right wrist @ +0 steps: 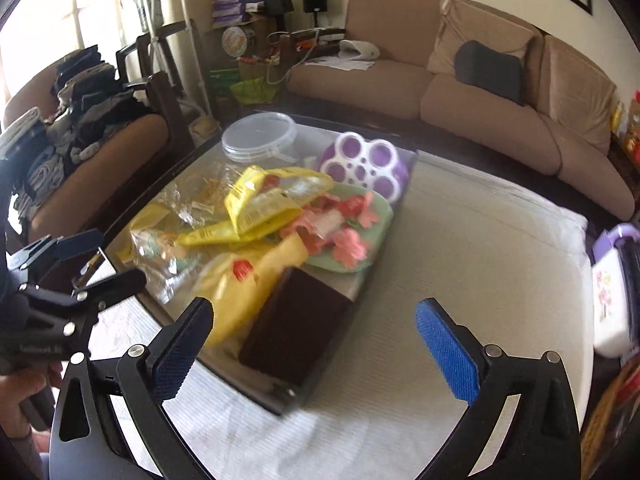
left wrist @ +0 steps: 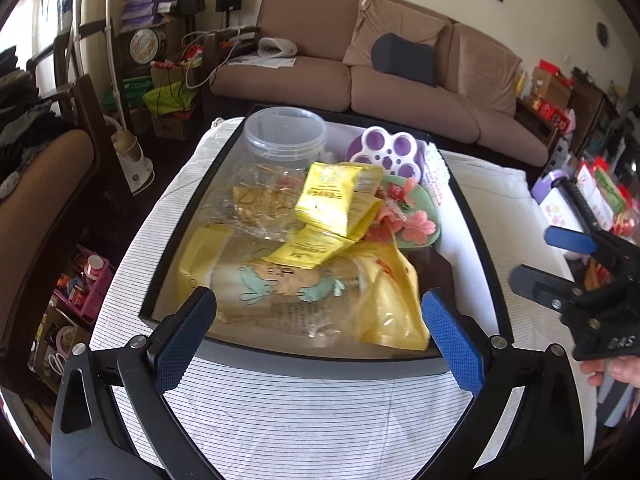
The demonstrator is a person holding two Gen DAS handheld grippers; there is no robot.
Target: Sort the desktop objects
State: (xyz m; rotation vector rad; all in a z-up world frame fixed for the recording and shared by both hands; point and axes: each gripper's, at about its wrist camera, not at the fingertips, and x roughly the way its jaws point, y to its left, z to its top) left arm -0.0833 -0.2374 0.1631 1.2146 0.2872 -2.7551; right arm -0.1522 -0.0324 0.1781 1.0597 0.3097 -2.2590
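A shallow black-rimmed box [left wrist: 475, 220] on the striped cloth holds the objects. Inside are a clear lidded tub [left wrist: 285, 132], a purple paw-shaped tray [left wrist: 386, 152], yellow packets [left wrist: 332, 196], a green dish with pink flowers [left wrist: 416, 216], a big yellow bag [left wrist: 384, 300] and a dark brown box [right wrist: 296, 320]. My left gripper [left wrist: 319, 294] hovers open above the box's near edge with nothing between its fingers. My right gripper [right wrist: 314, 303] is open and empty above the box's right near corner; in the left wrist view the right gripper [left wrist: 534, 256] is off to the right.
A brown sofa [left wrist: 400, 84] runs behind the table. An armchair [right wrist: 100, 152] piled with clothes stands at the left. A white and lavender container [right wrist: 612, 288] sits at the table's right edge. A pink basket [left wrist: 86, 280] is on the floor at the left.
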